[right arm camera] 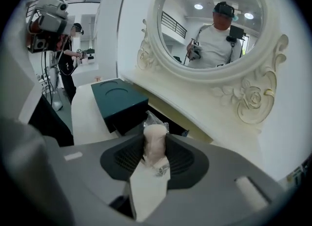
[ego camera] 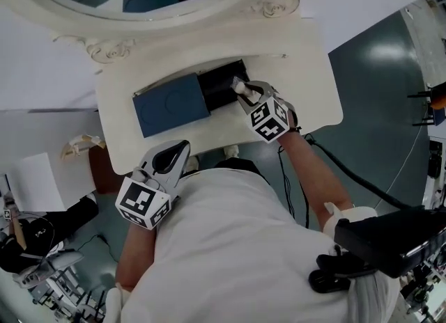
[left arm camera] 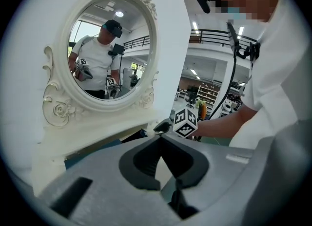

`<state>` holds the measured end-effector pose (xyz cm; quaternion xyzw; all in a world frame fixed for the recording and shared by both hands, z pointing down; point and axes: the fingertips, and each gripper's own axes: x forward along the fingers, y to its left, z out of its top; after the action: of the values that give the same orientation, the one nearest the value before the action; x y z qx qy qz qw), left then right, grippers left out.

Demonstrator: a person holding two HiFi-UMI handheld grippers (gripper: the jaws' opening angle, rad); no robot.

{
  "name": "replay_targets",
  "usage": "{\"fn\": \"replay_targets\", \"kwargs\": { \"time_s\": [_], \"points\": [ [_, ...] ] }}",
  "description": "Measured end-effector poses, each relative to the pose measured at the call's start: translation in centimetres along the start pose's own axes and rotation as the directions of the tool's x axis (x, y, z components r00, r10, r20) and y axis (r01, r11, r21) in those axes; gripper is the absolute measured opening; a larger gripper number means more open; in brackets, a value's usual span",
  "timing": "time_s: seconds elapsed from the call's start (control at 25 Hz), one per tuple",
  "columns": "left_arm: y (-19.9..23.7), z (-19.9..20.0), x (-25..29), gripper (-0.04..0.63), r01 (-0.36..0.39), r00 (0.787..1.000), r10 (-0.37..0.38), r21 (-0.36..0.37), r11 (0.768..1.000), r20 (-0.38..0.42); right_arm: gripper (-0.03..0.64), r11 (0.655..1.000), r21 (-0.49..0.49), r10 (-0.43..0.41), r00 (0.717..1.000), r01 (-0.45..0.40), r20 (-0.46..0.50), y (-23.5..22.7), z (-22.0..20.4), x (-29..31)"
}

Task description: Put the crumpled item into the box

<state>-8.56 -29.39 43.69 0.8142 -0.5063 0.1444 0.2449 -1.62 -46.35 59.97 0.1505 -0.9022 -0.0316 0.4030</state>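
While in right gripper (right arm camera: 155,141), crumpled item (right arm camera: 155,131)

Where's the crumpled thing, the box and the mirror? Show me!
crumpled item (right arm camera: 155,144): right gripper view, on its pale wrapped middle.
box (ego camera: 217,86): head view, on its dark open inside.
mirror (right arm camera: 212,25): right gripper view, on the middle of the glass.

**Right gripper clamps crumpled item**

The right gripper (right arm camera: 155,140) pinches a pale crumpled item (right arm camera: 155,147) in clear wrap between its jaws. Just beyond lies the open black box (right arm camera: 171,122), with a teal lid (right arm camera: 116,99) at its left, on a white table (right arm camera: 87,115). An ornate mirror (right arm camera: 214,20) stands behind, reflecting a person.
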Motion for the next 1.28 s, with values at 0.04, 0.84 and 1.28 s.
{"fn": "replay_targets", "kwargs": {
  "time_s": [0.04,0.84,1.28],
  "points": [
    [0.1,-0.1,-0.2,0.003,-0.016,1.0,0.016,-0.009,1.0,0.001,0.14,1.0,-0.014,0.006,1.0,-0.006,-0.012,-0.3,0.2,1.0],
    [2.1,-1.2,-0.6,0.003,-0.172,0.985,0.168,-0.113,0.979,-0.046,0.182,0.98,-0.151,0.097,0.972,-0.131,-0.214,-1.7,-1.5,9.8],
    [2.2,-0.2,-1.1,0.003,-0.095,0.995,0.094,-0.058,0.994,-0.012,0.239,0.993,-0.071,0.079,0.983,-0.091,-0.165,-1.9,-0.6,6.6]
  ]
}}
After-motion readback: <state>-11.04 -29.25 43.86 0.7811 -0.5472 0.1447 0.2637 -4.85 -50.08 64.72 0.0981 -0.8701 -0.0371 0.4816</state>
